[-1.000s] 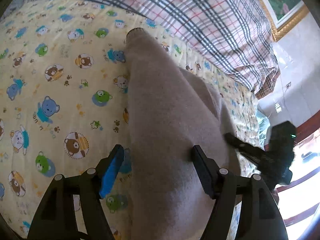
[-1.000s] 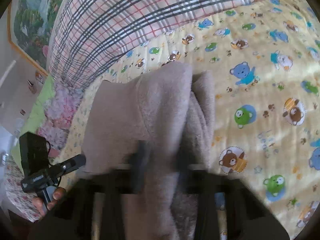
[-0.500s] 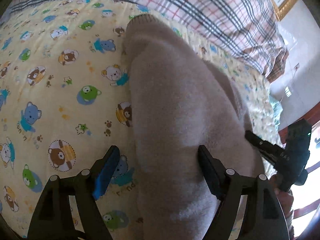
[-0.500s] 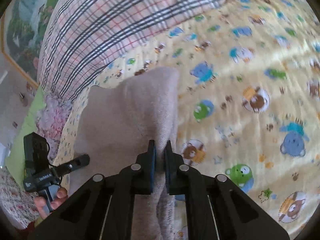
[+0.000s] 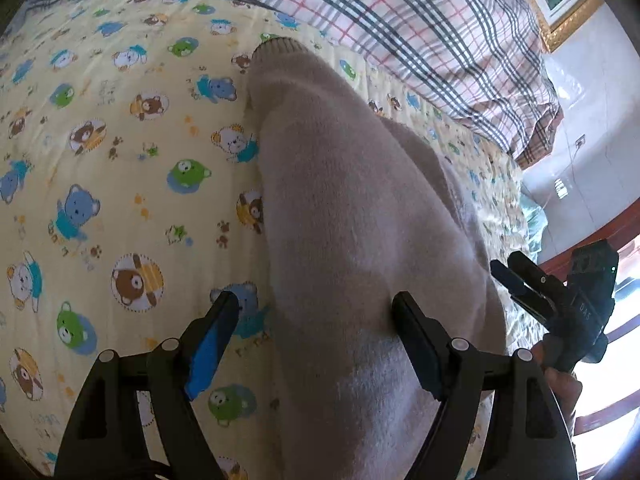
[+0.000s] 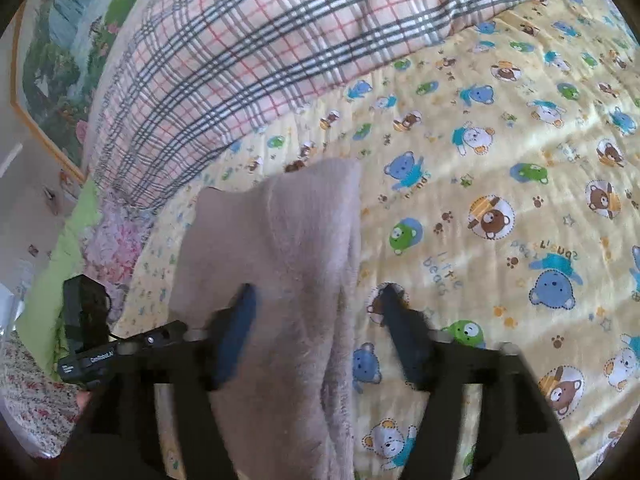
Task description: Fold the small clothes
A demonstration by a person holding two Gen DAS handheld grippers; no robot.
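Straddling the beige fleece garment point(image 5: 348, 240), the left hand-held gripper point(image 5: 316, 308) has its jaws spread wide w/ nothing clamped; the blue-padded finger point(image 5: 210, 350) sits over the bear-print bed sheet point(image 5: 100, 184) at approx 9 o'clock of the cloth, the other finger presses against the fabric at approx 3 o'clock. The garment lies lengthwise on the bed, ribbed cuff end at 12 o'clock near the plaid blanket point(image 5: 420, 20).

Right hand-held gripper point(image 6: 316, 300) is also spread wide, gripping nothing; its image is blurred. The garment point(image 6: 280, 248) runs between its fingers, folded edge toward 3 o'clock, far end pointing to 12 o'clock. Sheet point(image 6: 500, 160) fills the 3 o'clock side, plaid blanket point(image 6: 248, 48) at 12 o'clock.

Each cam catches the other gripper at frame edge: right one at approx 3 o'clock in left view, left one at approx 9 o'clock in right view. Framed painting point(image 6: 52, 64) hangs beyond the blanket.
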